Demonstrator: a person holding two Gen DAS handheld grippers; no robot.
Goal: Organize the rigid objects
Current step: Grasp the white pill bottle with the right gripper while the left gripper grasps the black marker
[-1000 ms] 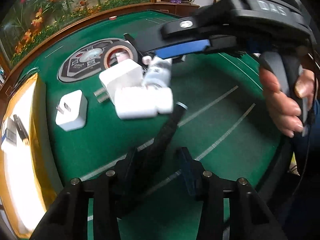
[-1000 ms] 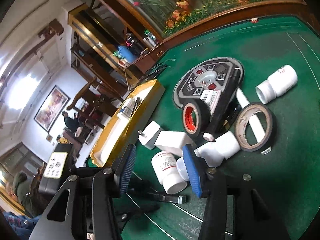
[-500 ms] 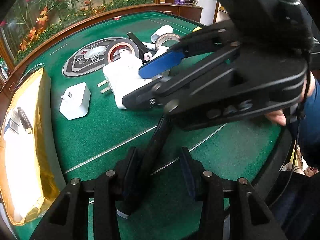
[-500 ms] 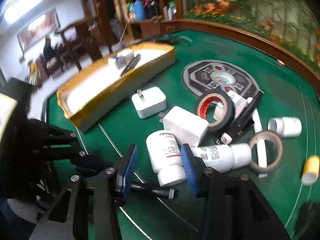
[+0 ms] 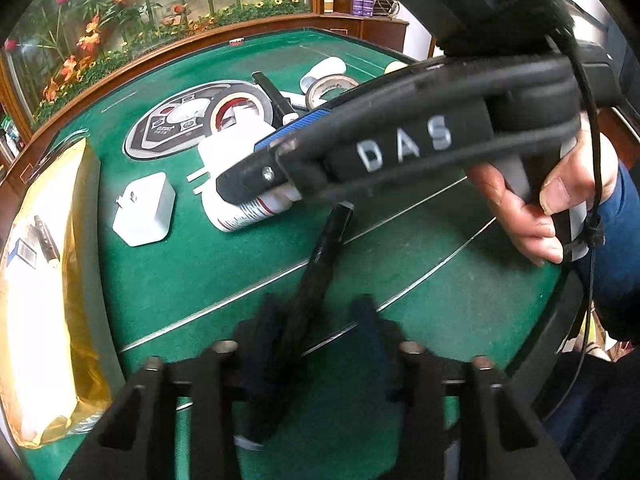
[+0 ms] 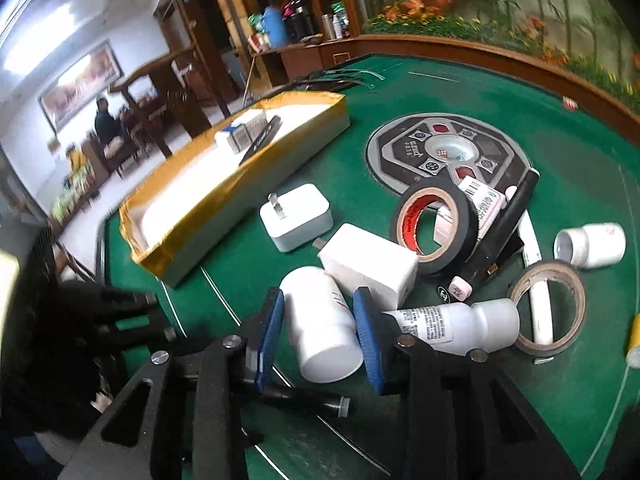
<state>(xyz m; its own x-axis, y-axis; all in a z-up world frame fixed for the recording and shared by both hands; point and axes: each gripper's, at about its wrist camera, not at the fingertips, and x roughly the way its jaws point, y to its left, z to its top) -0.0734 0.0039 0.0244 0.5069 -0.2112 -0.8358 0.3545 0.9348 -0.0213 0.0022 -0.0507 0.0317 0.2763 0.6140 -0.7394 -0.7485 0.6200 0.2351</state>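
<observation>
A white pill bottle (image 6: pixel 320 324) lies on the green table between the blue pads of my right gripper (image 6: pixel 320 332), which is open around it; it also shows in the left wrist view (image 5: pixel 240 212) under the right gripper (image 5: pixel 276 160). My left gripper (image 5: pixel 316 328) is open, with a black marker (image 5: pixel 316 264) lying on the felt between its fingers, near the left one. A gold-edged white tray (image 6: pixel 224 188) stands at the left and holds a marker and a small box.
Two white chargers (image 6: pixel 296 216) (image 6: pixel 368 264), a black tape roll (image 6: pixel 436 224), a brown tape roll (image 6: pixel 548 308), a slim white bottle (image 6: pixel 456 324), a small white jar (image 6: pixel 592 244) and a black tube (image 6: pixel 504 228) are clustered by a round grey panel (image 6: pixel 448 148).
My right gripper has dropped down over the white pill bottle so its pads now straddle it. My left gripper has stayed over the black marker.
</observation>
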